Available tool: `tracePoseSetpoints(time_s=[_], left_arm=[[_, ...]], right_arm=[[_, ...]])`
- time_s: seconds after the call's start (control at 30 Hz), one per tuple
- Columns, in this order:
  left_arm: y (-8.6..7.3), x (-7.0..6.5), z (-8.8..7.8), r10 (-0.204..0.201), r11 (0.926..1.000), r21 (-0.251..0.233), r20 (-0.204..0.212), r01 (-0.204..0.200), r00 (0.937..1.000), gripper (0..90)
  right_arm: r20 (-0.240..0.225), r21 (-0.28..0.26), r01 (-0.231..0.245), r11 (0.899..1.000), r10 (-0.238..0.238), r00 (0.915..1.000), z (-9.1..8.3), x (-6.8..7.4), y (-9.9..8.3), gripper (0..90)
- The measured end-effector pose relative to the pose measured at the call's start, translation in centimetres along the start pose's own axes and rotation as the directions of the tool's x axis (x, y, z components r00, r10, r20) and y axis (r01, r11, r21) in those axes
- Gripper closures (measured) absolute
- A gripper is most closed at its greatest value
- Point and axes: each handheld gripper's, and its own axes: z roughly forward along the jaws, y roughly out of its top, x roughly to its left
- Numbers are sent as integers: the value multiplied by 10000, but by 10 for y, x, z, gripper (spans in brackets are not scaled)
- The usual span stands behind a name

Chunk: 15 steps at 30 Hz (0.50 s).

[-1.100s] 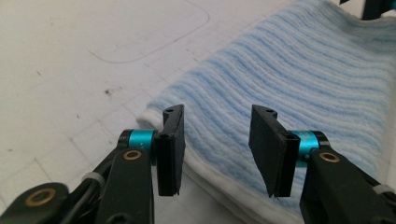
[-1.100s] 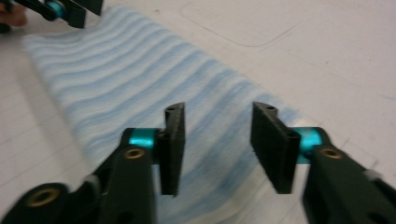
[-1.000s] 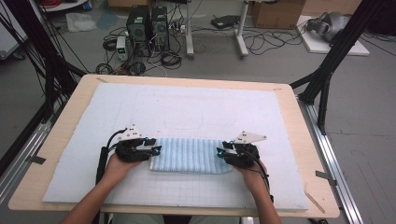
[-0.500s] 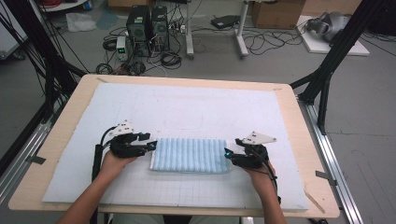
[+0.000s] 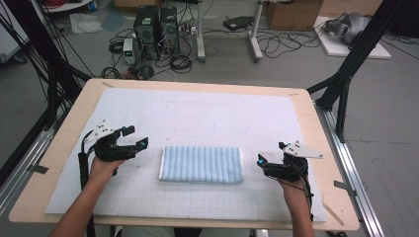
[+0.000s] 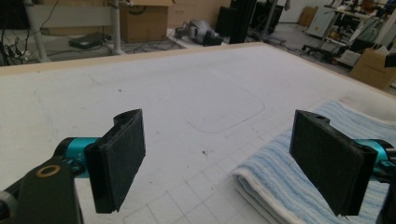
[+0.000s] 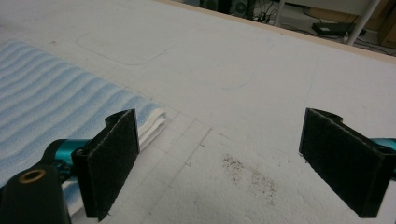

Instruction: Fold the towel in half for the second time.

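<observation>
High view – towel: blue-and-white striped folded towel [image 5: 201, 164] lies flat on the white gridded mat [image 5: 197, 118], near the front middle, long side left to right.
High view – left gripper: left gripper [image 5: 142, 144] sits off the towel's left end, clear of it, tips aimed at the towel; hand [image 5: 104, 165] behind it.
High view – right gripper: right gripper [image 5: 260, 161] just off the towel's right end, not touching, tips aimed inward.
High view – table: wooden table [image 5: 64, 143] under the mat; floor behind has computer towers [image 5: 157, 23] and cables.
Left gripper view – jaws: black pads [image 6: 119, 163] stand wide apart, have just been opening, nothing between them; bare mat in the gap.
Left gripper view – towel: folded edge [image 6: 280, 186] low right, partly behind the right-hand pad.
Right gripper view – jaws: pads [image 7: 112, 158] spread wide, have just been opening, nothing gripped; mat with dark specks [image 7: 247, 175] in the gap.
Right gripper view – towel: at left [image 7: 56, 107], its corner just behind the left-hand pad.
</observation>
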Motion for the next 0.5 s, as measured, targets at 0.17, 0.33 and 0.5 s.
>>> tracePoseSetpoints(time_s=[0.17, 0.33, 0.5], left_arm=[[1, 1, -5, 93, 9999, 44, -116, -93, 9999, 198], [-3, -4, -12, 292, 9996, 28, -122, -292, 9995, 205], [-6, -9, -17, 367, 9993, 70, -173, -366, 9992, 207]], right_arm=[[12, -63, -107, 9999, 108, 9999, -2, -2, 1, 112], [70, -135, -129, 9998, 130, 9999, -5, -2, 3, 112], [104, -175, -182, 9997, 184, 9998, -5, -2, 4, 112]])
